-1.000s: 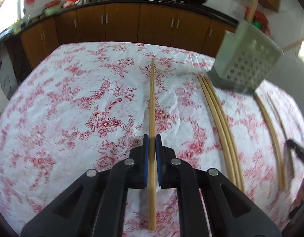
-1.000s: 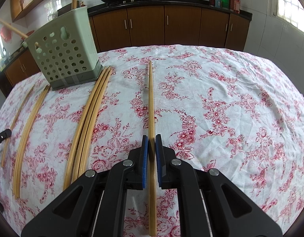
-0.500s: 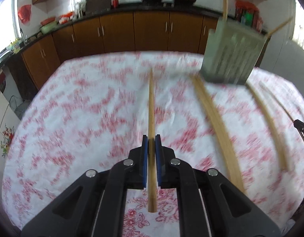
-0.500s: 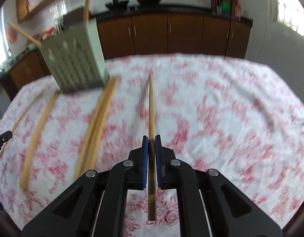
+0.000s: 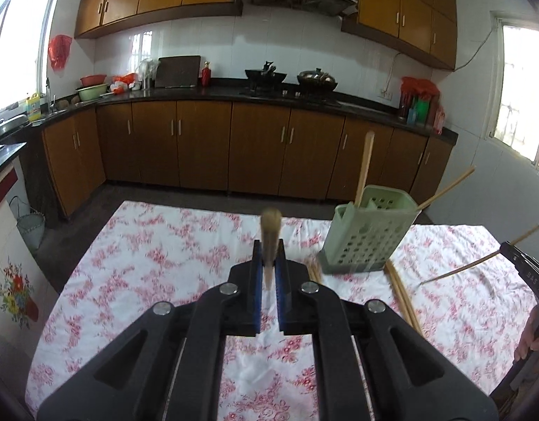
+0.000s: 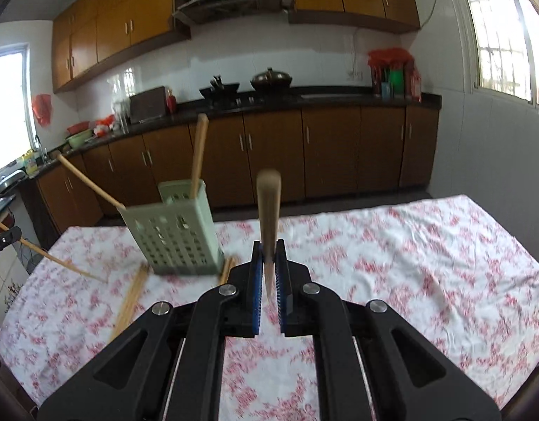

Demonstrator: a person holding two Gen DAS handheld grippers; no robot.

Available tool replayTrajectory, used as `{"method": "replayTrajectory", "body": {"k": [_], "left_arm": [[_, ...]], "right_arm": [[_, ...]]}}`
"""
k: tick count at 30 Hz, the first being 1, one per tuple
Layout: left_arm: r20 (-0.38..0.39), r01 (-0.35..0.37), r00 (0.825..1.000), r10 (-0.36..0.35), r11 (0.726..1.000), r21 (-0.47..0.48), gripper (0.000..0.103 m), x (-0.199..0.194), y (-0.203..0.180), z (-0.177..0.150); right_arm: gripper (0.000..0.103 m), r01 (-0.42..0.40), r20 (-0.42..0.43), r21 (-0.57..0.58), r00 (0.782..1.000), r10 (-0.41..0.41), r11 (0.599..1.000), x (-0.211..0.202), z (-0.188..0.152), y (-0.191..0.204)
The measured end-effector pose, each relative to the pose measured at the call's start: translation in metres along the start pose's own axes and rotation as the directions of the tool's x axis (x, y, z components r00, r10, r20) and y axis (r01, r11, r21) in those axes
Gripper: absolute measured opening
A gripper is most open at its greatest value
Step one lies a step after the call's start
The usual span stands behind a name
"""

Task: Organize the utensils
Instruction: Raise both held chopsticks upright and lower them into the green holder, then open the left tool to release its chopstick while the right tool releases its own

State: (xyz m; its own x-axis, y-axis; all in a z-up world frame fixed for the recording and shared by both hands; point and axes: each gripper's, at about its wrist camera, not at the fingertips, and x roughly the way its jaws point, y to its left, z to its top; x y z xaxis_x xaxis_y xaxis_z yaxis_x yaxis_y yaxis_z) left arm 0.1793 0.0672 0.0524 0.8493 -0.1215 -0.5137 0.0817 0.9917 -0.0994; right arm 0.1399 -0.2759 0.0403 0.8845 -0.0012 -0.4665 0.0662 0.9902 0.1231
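Both tongs, left [image 5: 269,256] and right [image 6: 269,256], are black plastic with blue pads and silver screws.

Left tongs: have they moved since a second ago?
Yes. The left tongs, shut on a chopstick, have risen and tipped up: the floral tablecloth filled this view before, and now the kitchen cabinets show.

One green basket [image 5: 369,233], two tongs [image 5: 269,273]

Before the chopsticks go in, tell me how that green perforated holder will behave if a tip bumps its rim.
The green holder is tall on a small base and looks like thin perforated plastic, so it is probably light and apt to tip or skid. The chopsticks in it lean well above the rim, which likely adds leverage. The floral cloth beneath looks wrinkled, so it may slide too.
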Motion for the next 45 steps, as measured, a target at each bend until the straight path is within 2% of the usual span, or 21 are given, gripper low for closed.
{"method": "replayTrajectory", "body": {"k": [5, 10, 14, 18, 23, 26, 28, 33, 39, 41, 42, 43, 45], "left_arm": [[0.062, 0.054, 0.997, -0.056, 0.998, 0.035, 0.008, -0.025, -0.014, 0.025], [0.122, 0.122, 0.984, -0.129, 0.991, 0.063, 0.008, -0.05, -0.037, 0.048], [0.212, 0.151, 0.964, -0.163, 0.986, 0.071, 0.008, -0.063, -0.058, 0.066], [0.297, 0.158, 0.94, -0.169, 0.986, 0.06, 0.008, -0.062, -0.076, 0.087], [0.405, 0.124, 0.904, -0.135, 0.991, 0.053, 0.008, -0.044, -0.098, 0.11], [0.43, 0.119, 0.893, -0.129, 0.992, 0.05, 0.008, -0.027, -0.108, 0.114], [0.423, 0.117, 0.898, -0.125, 0.992, 0.045, 0.008, -0.01, -0.111, 0.113], [0.356, 0.139, 0.925, -0.134, 0.99, 0.01, 0.008, 0.036, -0.112, 0.101], [0.291, 0.142, 0.947, -0.138, 0.99, 0.006, 0.009, 0.066, -0.107, 0.086], [0.286, 0.145, 0.948, -0.139, 0.989, 0.0, 0.016, 0.067, -0.104, 0.085], [0.286, 0.145, 0.948, -0.138, 0.989, -0.002, 0.019, 0.066, -0.102, 0.084], [0.291, 0.145, 0.947, -0.137, 0.989, -0.004, 0.023, 0.063, -0.101, 0.085], [0.303, 0.147, 0.943, -0.138, 0.989, -0.007, 0.025, 0.054, -0.098, 0.087]], "right_arm": [[0.008, -0.069, 0.104, 0.005, 0.992, 0.068, 0.998, -0.021, 0.033, 0.012], [0.008, -0.153, 0.229, 0.007, 0.962, 0.148, 0.988, -0.044, 0.063, 0.027], [0.008, -0.194, 0.296, 0.004, 0.937, 0.184, 0.981, -0.051, 0.077, 0.035], [0.008, -0.201, 0.33, -0.008, 0.924, 0.192, 0.98, -0.045, 0.086, 0.044], [0.008, -0.194, 0.345, -0.019, 0.92, 0.189, 0.981, -0.026, 0.094, 0.052], [0.008, -0.193, 0.336, -0.015, 0.923, 0.187, 0.981, -0.011, 0.096, 0.055], [0.008, -0.19, 0.32, -0.014, 0.929, 0.184, 0.982, 0.001, 0.093, 0.056], [0.008, -0.176, 0.249, -0.019, 0.953, 0.175, 0.984, 0.029, 0.08, 0.062], [0.01, -0.184, 0.182, -0.006, 0.966, 0.182, 0.983, 0.04, 0.07, 0.06], [0.023, -0.187, 0.18, -0.004, 0.966, 0.184, 0.982, 0.036, 0.071, 0.06], [0.034, -0.184, 0.191, -0.004, 0.965, 0.181, 0.983, 0.03, 0.073, 0.058], [0.037, -0.184, 0.201, -0.005, 0.963, 0.182, 0.983, 0.026, 0.074, 0.058], [0.037, -0.181, 0.223, -0.011, 0.958, 0.179, 0.983, 0.016, 0.077, 0.058]]}}
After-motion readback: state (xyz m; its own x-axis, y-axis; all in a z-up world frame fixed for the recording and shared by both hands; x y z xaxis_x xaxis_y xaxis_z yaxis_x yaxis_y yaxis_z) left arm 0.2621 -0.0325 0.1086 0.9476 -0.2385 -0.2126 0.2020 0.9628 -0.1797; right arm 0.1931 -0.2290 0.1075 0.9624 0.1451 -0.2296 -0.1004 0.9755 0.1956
